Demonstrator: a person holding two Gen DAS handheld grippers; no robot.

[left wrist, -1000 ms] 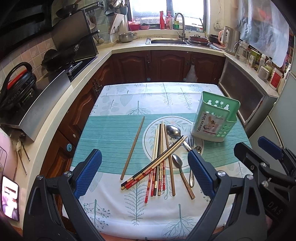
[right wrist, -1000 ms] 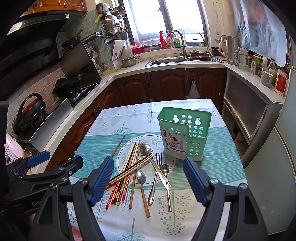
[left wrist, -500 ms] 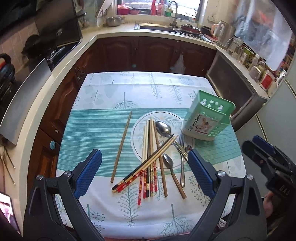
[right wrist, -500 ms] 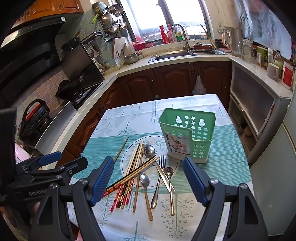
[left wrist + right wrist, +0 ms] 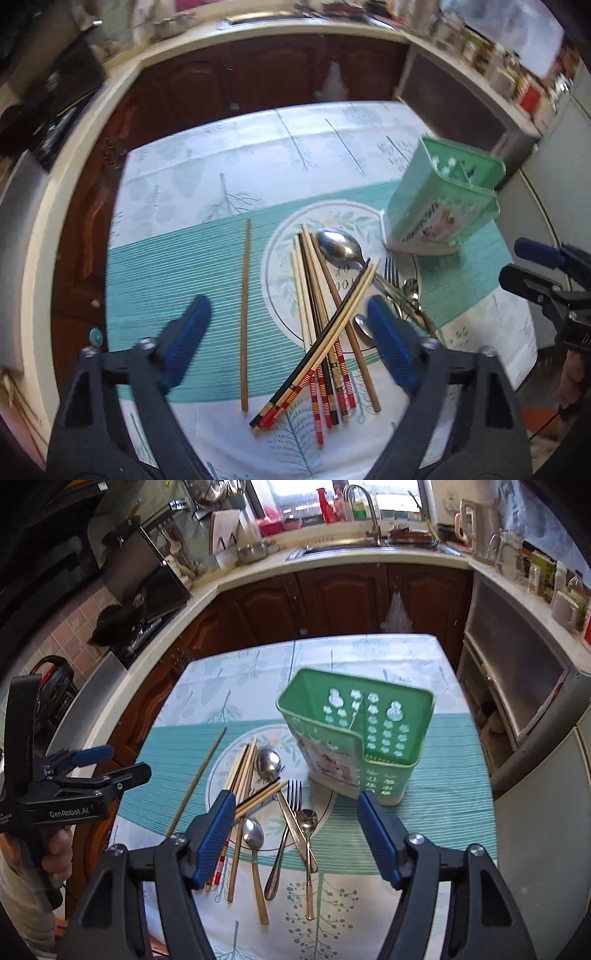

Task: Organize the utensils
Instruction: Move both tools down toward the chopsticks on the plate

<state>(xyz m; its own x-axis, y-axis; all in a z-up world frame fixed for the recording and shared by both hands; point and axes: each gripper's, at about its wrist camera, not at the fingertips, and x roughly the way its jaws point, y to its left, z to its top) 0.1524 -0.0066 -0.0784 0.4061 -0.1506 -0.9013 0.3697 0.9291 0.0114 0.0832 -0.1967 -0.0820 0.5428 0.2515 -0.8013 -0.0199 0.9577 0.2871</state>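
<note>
On the tablecloth [image 5: 424, 672], over its printed round motif, the utensils are spread in a loose heap: a bundle of chopsticks [image 5: 325, 325] lies fanned out, with a dark and a pale pair crossed diagonally over the rest, their red-banded ends pointing toward the near edge. A single brown chopstick [image 5: 245, 314] lies apart on the left, on the teal striped band. Beside the bundle a large spoon [image 5: 269, 762] is seen bowl-up, with a fork [image 5: 286, 827], a small gold-handled spoon [image 5: 307, 849] and another spoon [image 5: 254, 843] lying close together, some handles crossing. Just to the right of the heap a green slotted holder [image 5: 354, 738] stands upright on the cloth, with nothing seen inside it. The left gripper [image 5: 286, 347] is held above the chopsticks, its blue pads apart with nothing clamped between them; its jaws have just been closing somewhat. The right gripper [image 5: 297, 838] is held above the fork and spoons, likewise apart and holding nothing, its jaws also just narrowed. A hand [image 5: 55, 853] is seen gripping the left tool's handle. Beyond the table, dark wooden cabinets [image 5: 332, 602], a sink [image 5: 354, 546] under a window and a stove [image 5: 147, 627] on the left are visible.
</note>
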